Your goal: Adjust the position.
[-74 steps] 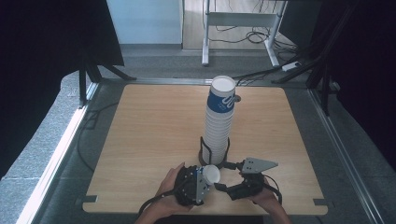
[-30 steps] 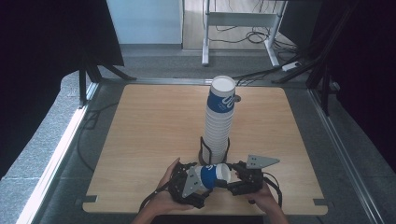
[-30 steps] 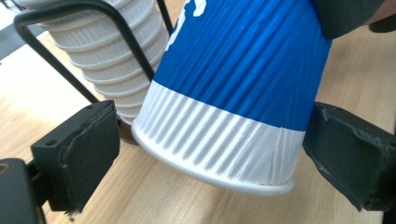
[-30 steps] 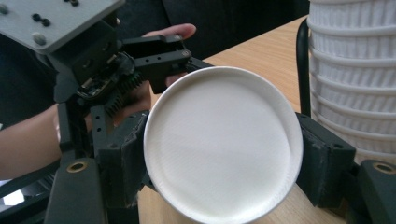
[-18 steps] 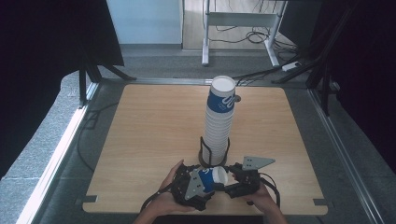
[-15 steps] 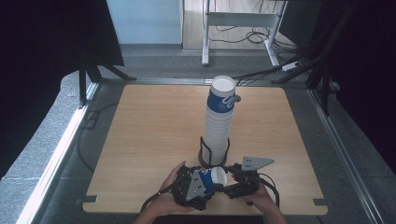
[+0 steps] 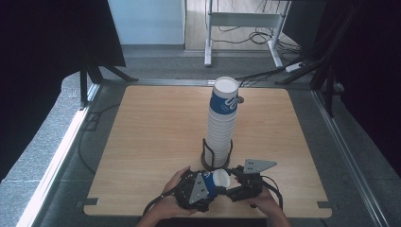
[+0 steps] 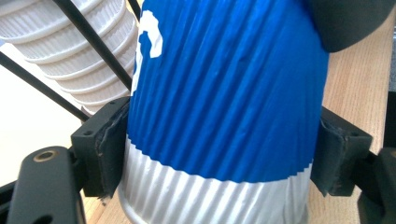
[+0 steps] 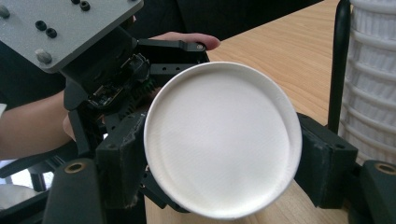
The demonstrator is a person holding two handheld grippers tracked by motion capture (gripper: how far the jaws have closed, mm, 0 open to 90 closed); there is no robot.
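We see a ribbed blue-and-white cup [image 8: 224, 107] lying sideways, left gripper [image 8: 219, 158] just closed on it, right gripper [image 9: 219, 154] pinching its base

A white cup base [image 9: 223, 140] sits right between the right gripper [image 9: 219, 172] pads, both touching its rim. The left gripper [image 9: 116, 79] is behind it, cup stack [image 9: 373, 93] off to the side.

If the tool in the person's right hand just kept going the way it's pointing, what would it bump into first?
The right tool points left in the high view, at the blue and white cup between the two tools. Past that cup, it would probably meet the left tool, which has just been closing and now grips the cup's ribbed side.
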